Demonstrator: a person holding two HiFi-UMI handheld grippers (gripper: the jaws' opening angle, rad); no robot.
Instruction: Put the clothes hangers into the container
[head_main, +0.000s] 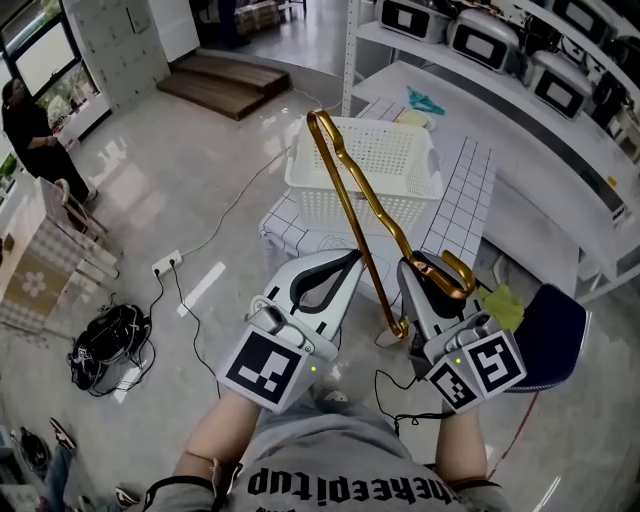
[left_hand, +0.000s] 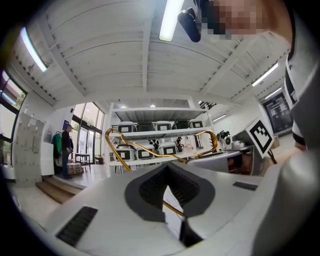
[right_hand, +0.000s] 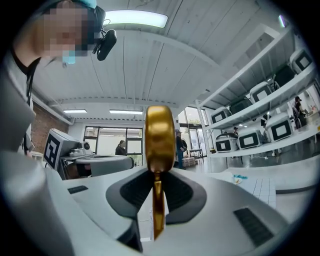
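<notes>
Glossy grey floor (head_main: 230, 150) backs a slim, shiny gold hanger (head_main: 349, 205) with curved hook.

Shiny pale floor (head_main: 230, 130) all round. Wooden steps (head_main: 225, 85) at 11 o'clock. White shelving (head_main: 560, 110) at 1 to 2 holds what look like rice cookers. Windows (head_main: 40, 50) at 10, cable tangle (head_main: 110, 345) at 8. Strip lights (left_hand: 170, 20) sit on a white planked ceiling (left_hand: 115, 60).

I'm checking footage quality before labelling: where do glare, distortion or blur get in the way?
Head view: sharp, with glare on the glossy floor and bowed shelves. Left gripper view: strong fisheye, dark corners, a blown-out ceiling light. Right gripper view: the gold clothes hanger sits close to the lens, soft and oversized.
</notes>
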